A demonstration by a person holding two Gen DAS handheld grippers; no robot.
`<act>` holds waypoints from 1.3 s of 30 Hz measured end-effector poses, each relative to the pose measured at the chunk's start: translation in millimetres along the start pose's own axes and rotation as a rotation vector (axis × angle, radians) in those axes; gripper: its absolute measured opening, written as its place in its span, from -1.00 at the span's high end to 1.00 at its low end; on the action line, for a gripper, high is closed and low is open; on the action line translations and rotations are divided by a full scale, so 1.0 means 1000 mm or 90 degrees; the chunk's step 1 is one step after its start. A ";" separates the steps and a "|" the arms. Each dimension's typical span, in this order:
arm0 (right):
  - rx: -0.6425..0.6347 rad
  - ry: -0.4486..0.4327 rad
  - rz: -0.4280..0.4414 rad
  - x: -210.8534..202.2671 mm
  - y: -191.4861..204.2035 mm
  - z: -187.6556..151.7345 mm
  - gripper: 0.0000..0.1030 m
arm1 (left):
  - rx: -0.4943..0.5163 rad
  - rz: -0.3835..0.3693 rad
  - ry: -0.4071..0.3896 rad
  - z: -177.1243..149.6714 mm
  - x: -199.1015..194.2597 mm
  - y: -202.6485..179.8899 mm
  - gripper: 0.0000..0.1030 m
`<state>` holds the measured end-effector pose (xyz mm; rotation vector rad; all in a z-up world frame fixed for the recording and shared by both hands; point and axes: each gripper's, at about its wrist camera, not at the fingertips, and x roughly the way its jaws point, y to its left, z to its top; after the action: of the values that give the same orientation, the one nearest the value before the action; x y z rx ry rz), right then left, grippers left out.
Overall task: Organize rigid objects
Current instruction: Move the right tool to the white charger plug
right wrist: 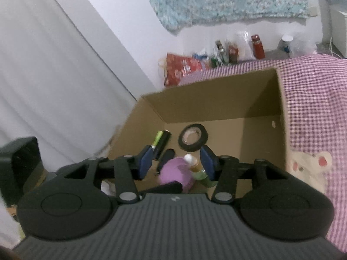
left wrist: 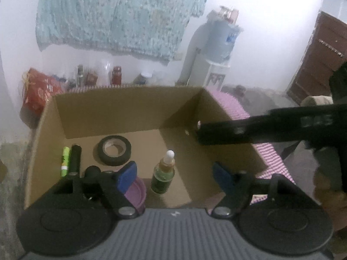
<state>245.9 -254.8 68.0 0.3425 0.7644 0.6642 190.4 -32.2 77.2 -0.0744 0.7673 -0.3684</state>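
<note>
An open cardboard box [left wrist: 121, 108] holds a black tape roll [left wrist: 114, 150], a green marker [left wrist: 65, 161], a black cylinder [left wrist: 75, 159], a green dropper bottle [left wrist: 163, 175] standing upright and a purple round lid [left wrist: 135, 191]. My left gripper [left wrist: 174, 173] is open and empty above the box's near side. The right gripper's arm [left wrist: 260, 127] crosses the box's right wall. In the right wrist view the box [right wrist: 216, 101] shows the tape roll [right wrist: 193, 140], marker [right wrist: 157, 138], purple lid [right wrist: 175, 171] and bottle [right wrist: 196, 169]. My right gripper [right wrist: 176, 162] is open above them.
The box sits on a pink checked cloth [right wrist: 314, 99]. Jars, bottles and a red bag [left wrist: 39, 91] line the wall behind. A water dispenser [left wrist: 214, 54] stands at the back right, a brown door [left wrist: 318, 58] farther right. A white curtain [right wrist: 43, 75] hangs left.
</note>
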 end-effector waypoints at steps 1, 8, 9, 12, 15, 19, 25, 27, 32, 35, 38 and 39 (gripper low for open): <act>0.004 -0.012 0.007 -0.012 0.001 -0.004 0.02 | 0.006 -0.002 -0.008 -0.002 -0.009 -0.001 -0.54; 0.045 -0.099 0.036 -0.093 -0.006 -0.055 -0.14 | 0.052 -0.024 -0.053 -0.037 -0.061 -0.012 -0.63; 0.055 -0.103 0.038 -0.097 -0.008 -0.064 -0.14 | 0.058 -0.028 -0.052 -0.044 -0.064 -0.014 -0.63; 0.077 -0.101 0.032 -0.100 -0.018 -0.092 -0.14 | 0.080 -0.037 -0.038 -0.067 -0.065 -0.023 -0.63; 0.096 -0.074 0.029 -0.084 -0.024 -0.115 -0.14 | 0.102 -0.047 -0.019 -0.090 -0.056 -0.034 -0.63; 0.116 -0.034 0.038 -0.055 -0.029 -0.134 -0.14 | 0.134 -0.021 -0.007 -0.115 -0.038 -0.046 -0.60; 0.017 0.025 -0.015 -0.015 -0.010 -0.135 -0.11 | 0.163 0.015 -0.006 -0.135 -0.010 -0.053 -0.24; -0.030 0.045 -0.033 -0.002 -0.001 -0.135 -0.09 | 0.159 0.022 -0.009 -0.138 -0.003 -0.052 -0.15; -0.131 0.082 -0.071 0.030 0.012 -0.129 0.05 | 0.145 0.031 -0.014 -0.144 0.004 -0.049 -0.11; -0.188 0.092 -0.085 0.045 0.022 -0.128 0.16 | 0.143 0.032 -0.016 -0.145 0.006 -0.045 -0.10; -0.225 0.105 -0.094 0.057 0.026 -0.128 0.32 | 0.140 0.032 -0.014 -0.146 0.010 -0.040 -0.09; -0.231 0.109 -0.096 0.060 0.026 -0.128 0.34 | 0.139 0.031 -0.013 -0.146 0.010 -0.040 -0.09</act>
<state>173.5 -189.0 -37.2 -0.1035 0.8051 0.6802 84.0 -63.4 -26.4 0.1453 0.7031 -0.4020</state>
